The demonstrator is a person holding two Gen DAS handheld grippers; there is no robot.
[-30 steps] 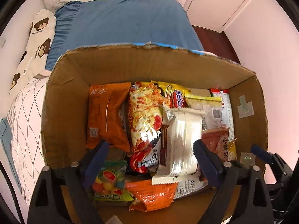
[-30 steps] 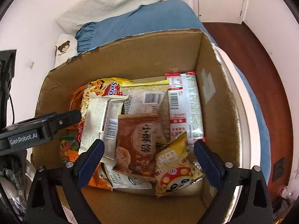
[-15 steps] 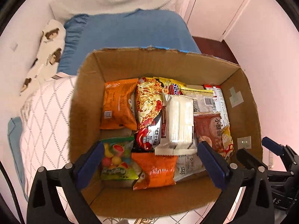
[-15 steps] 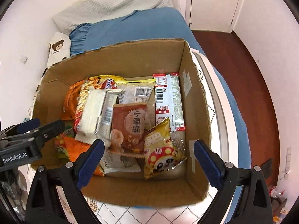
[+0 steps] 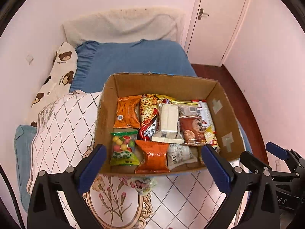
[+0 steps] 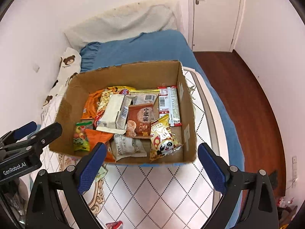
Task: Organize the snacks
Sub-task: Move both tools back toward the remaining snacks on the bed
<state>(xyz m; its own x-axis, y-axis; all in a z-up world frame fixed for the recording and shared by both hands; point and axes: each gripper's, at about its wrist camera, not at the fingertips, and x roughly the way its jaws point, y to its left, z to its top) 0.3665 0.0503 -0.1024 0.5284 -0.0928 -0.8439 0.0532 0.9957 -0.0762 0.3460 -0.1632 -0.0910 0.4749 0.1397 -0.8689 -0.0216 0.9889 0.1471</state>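
Note:
A cardboard box [image 5: 162,82] stands on the bed and also shows in the right wrist view [image 6: 124,74]. It holds several snack packs: an orange pack [image 5: 127,111], a green candy bag [image 5: 123,148], a white pack [image 5: 168,120], a brown pack [image 6: 140,120] and a yellow panda bag [image 6: 163,141]. My left gripper [image 5: 153,168] is open and empty, above the box's near edge. My right gripper [image 6: 150,164] is open and empty, near the box's front wall. A small floral pack [image 5: 142,184] lies on the quilt before the box.
The box sits on a white diamond-pattern quilt [image 6: 162,190] over a blue sheet [image 5: 133,57]. A bear-print pillow [image 5: 59,72] lies at the left. A closed door [image 5: 215,19] and dark wood floor [image 6: 238,95] lie to the right. A red-edged wrapper [image 6: 114,224] lies at the bottom.
Both grippers have pulled back and up from inside the box. The box now looks smaller and the quilt before it has come into view. Both stay open.

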